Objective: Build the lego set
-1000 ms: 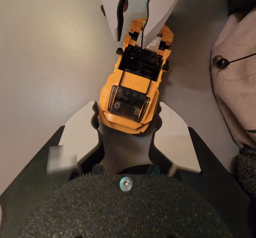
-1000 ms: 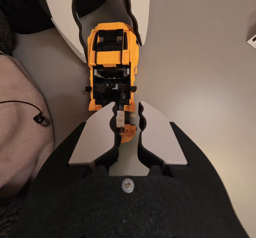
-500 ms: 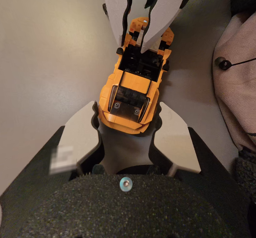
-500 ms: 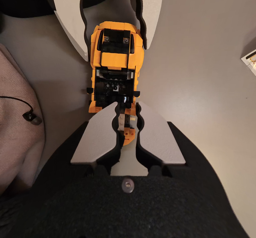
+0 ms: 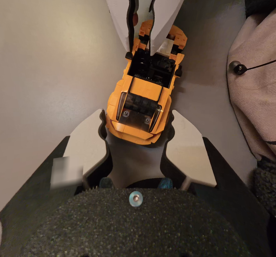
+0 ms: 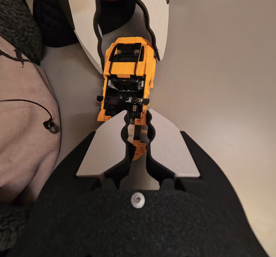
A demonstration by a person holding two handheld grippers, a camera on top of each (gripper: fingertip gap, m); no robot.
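An orange and black lego car (image 5: pixel 143 88) with an open black cabin sits on the grey table (image 5: pixel 44 55). My left gripper (image 5: pixel 137 113) is shut on its nose, one finger against each side of the hood. My right gripper (image 6: pixel 136 111) is at the car's tail (image 6: pixel 140 148), jaws narrow around one rear side section, with a white piece (image 6: pixel 130 131) showing between them. In the left wrist view the right gripper (image 5: pixel 139 52) comes in from the top. In the right wrist view the car (image 6: pixel 128 66) points away and the left gripper (image 6: pixel 130 65) clamps its far end.
A pinkish cloth (image 5: pixel 253 85) with a black earbud (image 5: pixel 237 69) on a cord lies close beside the car, and it also shows in the right wrist view (image 6: pixel 22 115). Dark knitted fabric (image 6: pixel 15 18) lies behind it. Open table (image 6: pixel 216 85) is on the car's other side. Tip to tip, the grippers are about 8 centimetres apart.
My right gripper's jaws have narrowed a little and slid slightly farther along the car's tail. The left gripper and the car have stayed put.
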